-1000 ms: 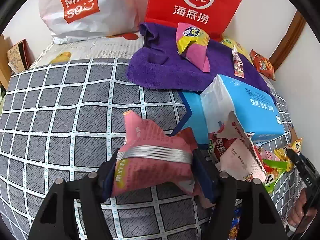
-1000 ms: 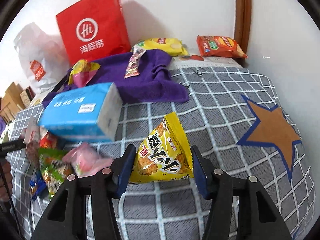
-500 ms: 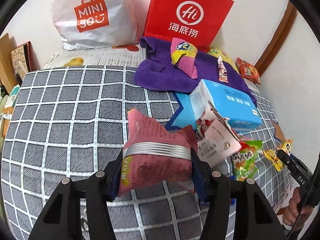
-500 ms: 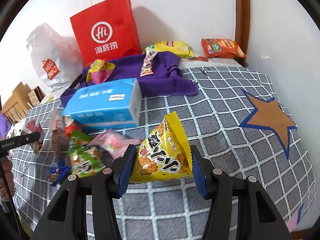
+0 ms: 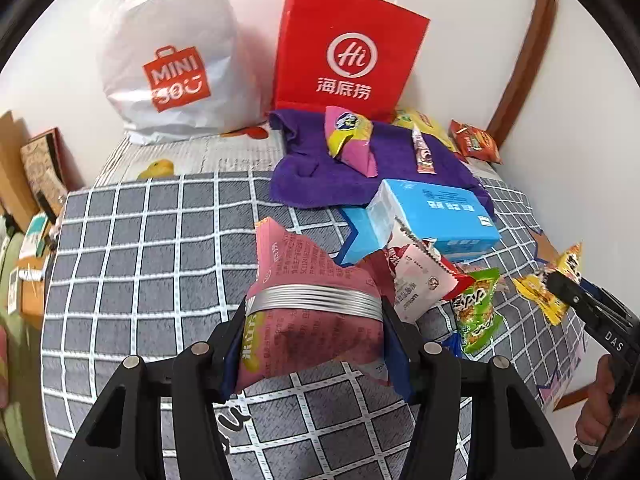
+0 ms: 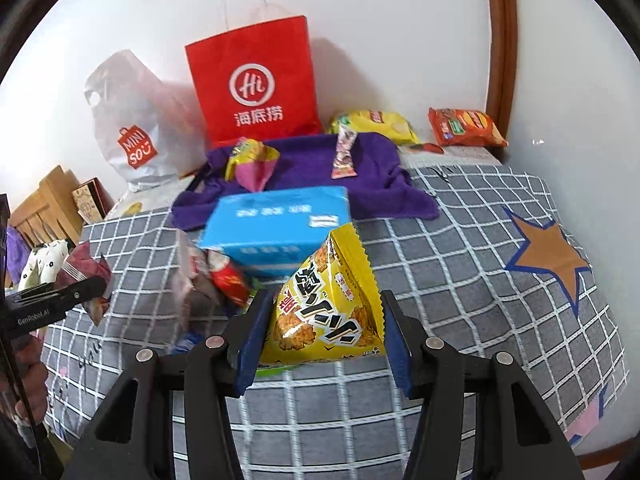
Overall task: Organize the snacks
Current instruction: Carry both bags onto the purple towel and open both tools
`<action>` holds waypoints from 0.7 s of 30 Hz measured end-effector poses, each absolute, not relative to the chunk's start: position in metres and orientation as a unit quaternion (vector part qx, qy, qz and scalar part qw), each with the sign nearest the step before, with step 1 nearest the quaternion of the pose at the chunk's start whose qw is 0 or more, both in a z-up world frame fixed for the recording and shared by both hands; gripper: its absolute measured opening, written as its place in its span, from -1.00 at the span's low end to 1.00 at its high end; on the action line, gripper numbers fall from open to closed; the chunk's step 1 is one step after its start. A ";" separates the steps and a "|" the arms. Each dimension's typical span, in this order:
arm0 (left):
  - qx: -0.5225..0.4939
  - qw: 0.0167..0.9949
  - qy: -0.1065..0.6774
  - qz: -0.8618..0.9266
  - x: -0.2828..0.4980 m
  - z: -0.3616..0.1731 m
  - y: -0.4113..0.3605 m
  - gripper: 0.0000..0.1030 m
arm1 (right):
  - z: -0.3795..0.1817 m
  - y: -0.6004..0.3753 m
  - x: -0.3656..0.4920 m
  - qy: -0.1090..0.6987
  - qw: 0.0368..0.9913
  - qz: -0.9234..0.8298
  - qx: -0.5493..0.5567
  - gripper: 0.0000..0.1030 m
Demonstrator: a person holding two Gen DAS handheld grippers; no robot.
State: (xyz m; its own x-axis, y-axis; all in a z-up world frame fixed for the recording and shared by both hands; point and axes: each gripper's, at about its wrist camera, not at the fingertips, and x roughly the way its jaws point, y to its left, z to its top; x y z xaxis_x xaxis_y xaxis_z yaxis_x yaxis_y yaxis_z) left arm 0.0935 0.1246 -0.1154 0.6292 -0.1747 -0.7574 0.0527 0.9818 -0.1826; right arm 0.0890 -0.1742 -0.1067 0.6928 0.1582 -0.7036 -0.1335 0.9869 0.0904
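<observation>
Both packets are rising off the bed (image 5: 120, 248): we are clamping the left hand-held gripper (image 5: 316, 344) on the pink snack bag (image 5: 308, 312) and the right hand-held gripper (image 6: 320, 336) on the yellow snack bag (image 6: 328, 308), carrying both above the bed's near edge for sorting.

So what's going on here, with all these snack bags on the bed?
A person is sorting snacks with a hand-held gripping tool in each hand. The left tool is clamped on a pink snack bag, and the right tool on a yellow snack bag, both held above the checked bedspread. More packets lie in a loose pile beside a blue tissue pack, and a few sit on a purple towel in front of a red paper bag and a white plastic bag.
</observation>
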 end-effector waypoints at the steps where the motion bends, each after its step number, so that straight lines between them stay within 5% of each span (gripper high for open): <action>1: -0.070 0.899 0.426 -0.067 0.094 -0.114 0.125 0.07 | -0.106 -0.170 0.089 0.383 0.920 0.079 0.019 0.03; 21: -0.024 0.888 0.441 -0.128 0.133 -0.105 0.113 0.07 | -0.094 -0.136 0.099 0.385 0.921 0.050 0.034 -0.03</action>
State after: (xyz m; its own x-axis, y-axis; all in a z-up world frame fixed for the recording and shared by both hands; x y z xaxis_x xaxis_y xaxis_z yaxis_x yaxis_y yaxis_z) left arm 0.1326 0.1126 -0.1053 0.5780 -0.2490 -0.7771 0.2068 0.9659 -0.1557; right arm 0.0989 -0.1362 -0.0943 0.6993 0.1181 -0.7050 -0.0661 0.9927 0.1007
